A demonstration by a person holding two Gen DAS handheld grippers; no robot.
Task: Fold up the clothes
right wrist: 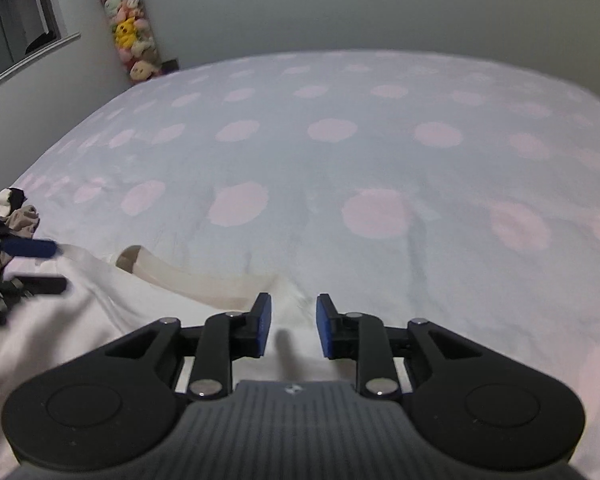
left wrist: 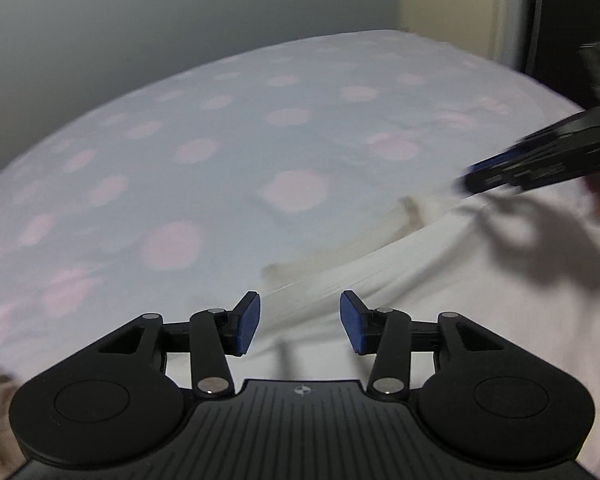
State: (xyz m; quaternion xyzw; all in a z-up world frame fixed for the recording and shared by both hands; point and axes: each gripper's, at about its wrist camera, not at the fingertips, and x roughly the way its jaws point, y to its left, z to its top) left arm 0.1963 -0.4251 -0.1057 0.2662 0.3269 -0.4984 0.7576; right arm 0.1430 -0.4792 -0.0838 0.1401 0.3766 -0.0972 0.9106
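Note:
A white garment with a beige neck band lies on the bed near me; it also shows in the right wrist view, band. My left gripper is open, hovering just above the garment's edge, nothing between its blue pads. My right gripper is open over a white fold of the garment, holding nothing. The right gripper also shows at the right of the left wrist view, and the left gripper shows at the left edge of the right wrist view, jaws apart.
The bed sheet is pale blue with pink dots. A small pile of other clothes lies at the left. A hanging column of plush toys stands in the far corner. Walls lie behind the bed.

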